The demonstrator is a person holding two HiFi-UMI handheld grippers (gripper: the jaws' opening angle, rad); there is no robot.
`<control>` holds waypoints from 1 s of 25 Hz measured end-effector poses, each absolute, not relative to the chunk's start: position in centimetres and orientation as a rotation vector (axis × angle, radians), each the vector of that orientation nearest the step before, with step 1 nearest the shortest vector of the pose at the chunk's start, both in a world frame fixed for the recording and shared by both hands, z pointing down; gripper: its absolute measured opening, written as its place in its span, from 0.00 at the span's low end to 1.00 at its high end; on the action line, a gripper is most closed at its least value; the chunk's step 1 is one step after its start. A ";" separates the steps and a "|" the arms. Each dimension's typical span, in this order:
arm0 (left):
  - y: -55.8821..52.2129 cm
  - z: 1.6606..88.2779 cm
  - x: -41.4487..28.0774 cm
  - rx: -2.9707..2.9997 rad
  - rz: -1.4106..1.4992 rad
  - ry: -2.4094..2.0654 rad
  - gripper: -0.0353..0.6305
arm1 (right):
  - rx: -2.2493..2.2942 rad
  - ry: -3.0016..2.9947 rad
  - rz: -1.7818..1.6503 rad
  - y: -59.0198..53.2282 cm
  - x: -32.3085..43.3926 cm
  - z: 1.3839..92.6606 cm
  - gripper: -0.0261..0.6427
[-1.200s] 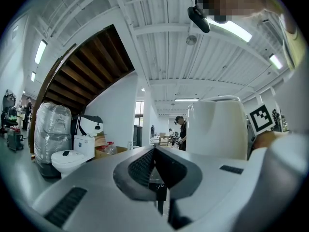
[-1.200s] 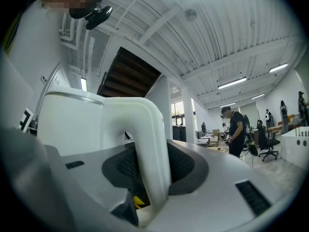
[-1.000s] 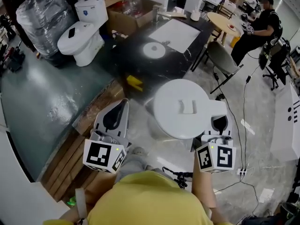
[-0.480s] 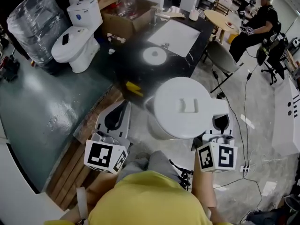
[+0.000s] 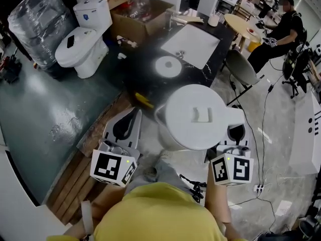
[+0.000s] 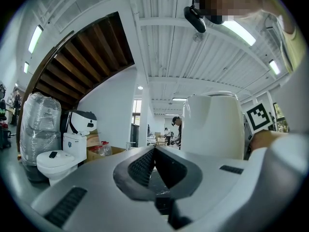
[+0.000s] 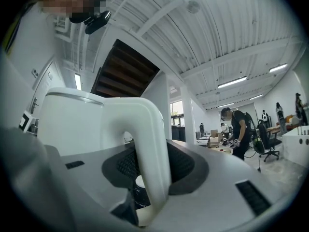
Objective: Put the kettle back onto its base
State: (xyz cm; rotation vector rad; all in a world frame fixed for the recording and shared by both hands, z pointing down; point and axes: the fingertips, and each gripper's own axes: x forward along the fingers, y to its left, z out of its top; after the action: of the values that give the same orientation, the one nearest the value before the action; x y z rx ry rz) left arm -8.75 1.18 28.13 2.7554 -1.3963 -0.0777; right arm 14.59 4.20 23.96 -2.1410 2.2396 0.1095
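Holding the white kettle (image 5: 193, 117) aloft, our right gripper (image 5: 235, 130) is pinching its handle, while our left gripper (image 5: 129, 116), pressed together and empty, is hanging beside it. We are judging the round base (image 5: 168, 66) as lying ahead, slightly leftward, on the dark table (image 5: 145, 82), well apart from the upright, lidded kettle.

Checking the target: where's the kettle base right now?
Head view, upper centre: the base lies on the dark table, just left of a white rectangle, beyond the kettle gripped by the right gripper.
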 end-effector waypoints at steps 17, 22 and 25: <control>-8.3 28.2 -4.4 2.701 -0.062 -1.537 0.07 | -2.017 2.340 0.133 -7.7 19.1 24.0 0.25; -9.5 28.3 -3.3 2.676 -0.060 -1.587 0.07 | -1.968 2.376 0.132 -9.9 20.0 24.2 0.25; -9.8 28.6 -3.1 2.661 -0.054 -1.605 0.07 | -1.950 2.387 0.130 -10.7 20.3 24.4 0.25</control>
State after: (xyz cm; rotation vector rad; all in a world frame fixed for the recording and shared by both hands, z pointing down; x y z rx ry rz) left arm -3.13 -9.76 28.60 2.6611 -1.6054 -0.0544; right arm 20.27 -10.72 24.41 -1.9502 2.3870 0.1303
